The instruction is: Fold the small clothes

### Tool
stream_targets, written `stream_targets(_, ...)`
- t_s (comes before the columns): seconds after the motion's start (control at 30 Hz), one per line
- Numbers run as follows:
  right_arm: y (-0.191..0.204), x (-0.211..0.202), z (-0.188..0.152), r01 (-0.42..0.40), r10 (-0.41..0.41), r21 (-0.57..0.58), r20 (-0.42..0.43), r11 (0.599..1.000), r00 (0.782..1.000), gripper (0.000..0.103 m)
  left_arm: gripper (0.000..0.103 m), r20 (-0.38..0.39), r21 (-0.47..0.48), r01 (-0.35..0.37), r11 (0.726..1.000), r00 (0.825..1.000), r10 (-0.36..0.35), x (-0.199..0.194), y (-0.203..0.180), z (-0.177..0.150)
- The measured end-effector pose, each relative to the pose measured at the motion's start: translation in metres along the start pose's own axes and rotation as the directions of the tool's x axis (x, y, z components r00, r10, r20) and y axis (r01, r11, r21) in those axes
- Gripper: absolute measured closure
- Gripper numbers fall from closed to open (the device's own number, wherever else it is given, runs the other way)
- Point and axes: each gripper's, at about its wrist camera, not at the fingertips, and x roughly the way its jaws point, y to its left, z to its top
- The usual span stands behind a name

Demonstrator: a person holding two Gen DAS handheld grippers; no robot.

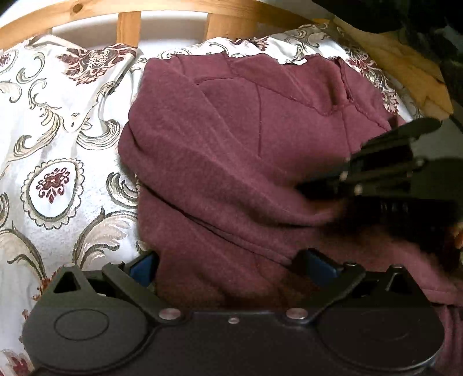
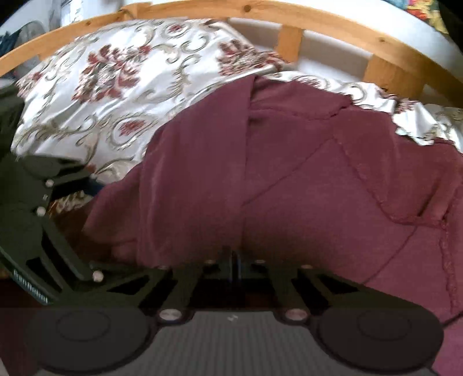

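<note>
Bed [image 1: 66, 162]: floral cover under everything, wooden headboard [image 2: 202, 8] beyond.
Garment: maroon fleece garment [image 1: 231, 150] lies bunched on the cover, straight ahead of both my grippers.
Left gripper [image 1: 231, 269]: I see its jaws spread wide, fleece between them, nothing pinched.
Right gripper [image 2: 234, 260]: jaws together on the near hem; nearer for lifting.
Containers: none.

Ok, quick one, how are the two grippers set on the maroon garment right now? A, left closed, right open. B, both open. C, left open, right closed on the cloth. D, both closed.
C: the left gripper has its blue fingertips spread wide around the maroon garment, while the right gripper has its fingers together, pinching a fold.
</note>
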Motion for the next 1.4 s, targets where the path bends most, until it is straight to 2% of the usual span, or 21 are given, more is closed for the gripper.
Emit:
stream_targets(0.07,-0.007,-0.002,-0.002,0.045,-0.046,0.036,0.02,0.998,0.999,0.1,0.001,0.0,0.004,-0.006,1.0,1.0,0.006,0.0,-0.001,0.0)
stream_targets(0.13,-0.012,0.001,-0.006,0.054,-0.055,0.073,0.016,0.996,0.998,0.1,0.001,-0.002,0.011,-0.009,1.0,1.0,0.009,0.0,-0.002,-0.001)
stream_targets(0.27,-0.004,0.003,-0.013,0.095,-0.097,0.048,0.034,0.994,0.995,0.098,0.001,0.0,0.012,-0.005,1.0,1.0,0.005,-0.001,-0.001,-0.002)
stream_targets(0.3,-0.002,0.002,-0.013,0.094,-0.097,0.054,0.038,0.994,0.995,0.091,0.001,0.0,0.008,0.004,1.0,1.0,-0.004,-0.003,0.001,-0.002)
stream_targets(0.33,-0.003,-0.001,-0.013,0.095,-0.098,0.064,0.042,0.993,0.994,0.077,0.001,-0.002,-0.004,0.017,1.0,1.0,-0.017,-0.005,0.003,-0.002)
stream_targets(0.37,-0.004,-0.007,-0.014,0.098,-0.102,0.074,0.049,0.992,0.994,0.067,0.001,-0.002,-0.02,0.03,0.999,1.0,-0.03,-0.008,0.006,-0.002)
stream_targets(0.4,-0.005,-0.013,-0.017,0.102,-0.107,0.082,0.059,0.991,0.993,0.051,0.001,-0.003,-0.042,0.044,0.998,0.999,-0.044,-0.011,0.009,-0.003)
stream_targets(0.5,-0.009,-0.039,-0.03,0.118,-0.126,0.101,0.079,0.988,0.989,0.042,0.001,-0.005,-0.11,0.077,0.991,0.997,-0.078,-0.027,0.021,-0.008)
stream_targets(0.63,-0.004,-0.085,-0.067,0.152,-0.168,0.14,0.11,0.978,0.98,0.015,0.001,0.018,-0.151,0.065,0.986,0.998,-0.063,-0.059,0.033,-0.022)
stream_targets(0.83,0.018,-0.154,-0.13,0.219,-0.249,0.197,0.141,0.956,0.958,0.001,0.001,0.031,-0.183,0.009,0.983,1.0,-0.003,-0.103,0.045,-0.053)
stream_targets(1.03,0.042,-0.206,-0.169,0.261,-0.296,0.232,0.129,0.937,0.946,0.0,0.001,0.046,-0.15,-0.017,0.989,0.999,0.024,-0.141,0.041,-0.078)
stream_targets(1.1,0.048,-0.218,-0.177,0.258,-0.288,0.239,0.101,0.936,0.952,0.0,0.001,0.046,-0.106,-0.03,0.994,0.998,0.035,-0.152,0.036,-0.082)
stream_targets(1.17,0.055,-0.226,-0.184,0.245,-0.265,0.216,0.073,0.945,0.961,0.0,0.001,0.042,-0.061,-0.032,0.998,0.999,0.034,-0.161,0.032,-0.087)
stream_targets(1.27,0.075,-0.229,-0.194,0.286,-0.293,0.111,0.052,0.952,0.955,0.0,0.001,0.011,-0.013,-0.036,0.999,0.999,0.037,-0.168,0.028,-0.095)
stream_targets(1.4,0.1,-0.214,-0.198,0.306,-0.306,-0.045,0.011,0.951,0.952,0.0,0.001,-0.028,0.039,-0.035,0.999,0.999,0.036,-0.171,0.021,-0.104)
